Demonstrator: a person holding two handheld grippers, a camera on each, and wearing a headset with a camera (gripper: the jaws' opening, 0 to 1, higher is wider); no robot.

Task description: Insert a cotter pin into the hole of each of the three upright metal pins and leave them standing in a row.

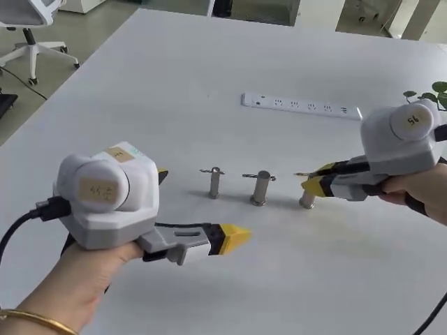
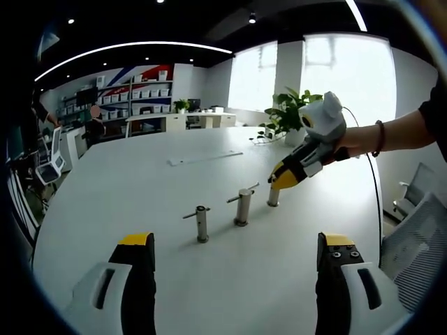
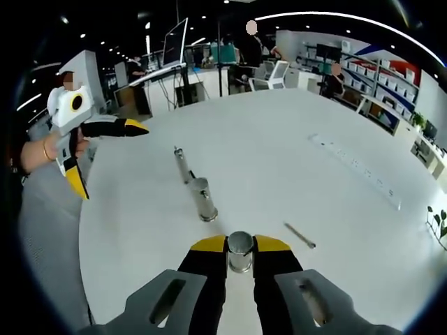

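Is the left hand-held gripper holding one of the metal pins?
No, the left hand-held gripper is open with nothing between its jaws, short of the three upright metal pins.

Head view: high, looking down at white table (image 1: 209,84), row of three metal pins (image 1: 260,187). Left gripper view: low, farther back, facing row. Right gripper view: close on end pin (image 3: 240,246). All share row.
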